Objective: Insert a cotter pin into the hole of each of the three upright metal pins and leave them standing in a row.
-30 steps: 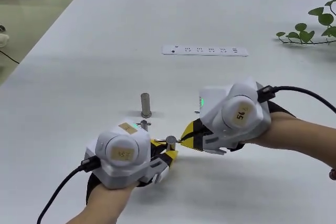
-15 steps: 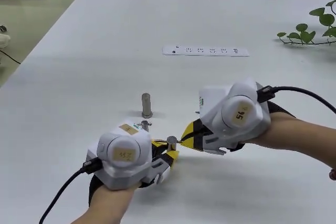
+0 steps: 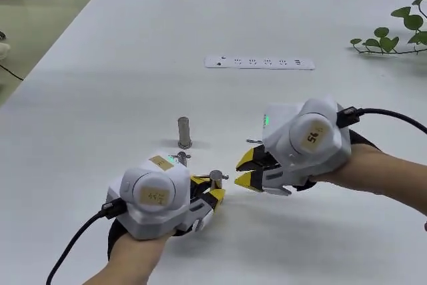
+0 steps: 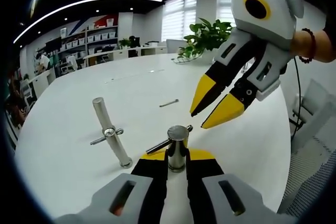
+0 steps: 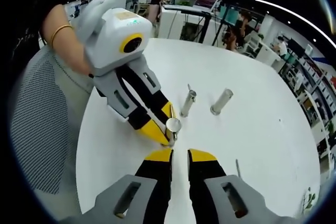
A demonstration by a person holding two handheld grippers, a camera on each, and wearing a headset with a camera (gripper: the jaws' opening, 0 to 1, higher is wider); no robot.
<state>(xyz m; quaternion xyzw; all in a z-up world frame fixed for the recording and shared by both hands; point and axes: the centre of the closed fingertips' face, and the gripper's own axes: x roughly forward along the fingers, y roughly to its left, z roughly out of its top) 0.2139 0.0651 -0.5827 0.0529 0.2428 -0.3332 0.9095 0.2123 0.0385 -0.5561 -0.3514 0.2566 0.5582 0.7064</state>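
My left gripper (image 4: 176, 157) is shut tight on the first metal pin (image 4: 177, 148). The pin stands up straight between my two jaws. A thin cotter pin (image 4: 159, 145) goes across through the hole near its top. A little ahead of this gripper and to its left stands the second metal pin (image 4: 111, 139), with its own cotter pin (image 4: 119, 131) poked through. Farther ahead on the white table (image 3: 133, 65) stands the third metal pin (image 3: 184, 132), with nothing through it that I can see. A loose cotter pin (image 4: 169, 103) lies flat on the table, ahead and to the right. My right gripper (image 5: 180, 156) is just to the right of the first metal pin, close but not touching. Its jaws are a little apart and hold nothing. Its yellow tips point at the pin.
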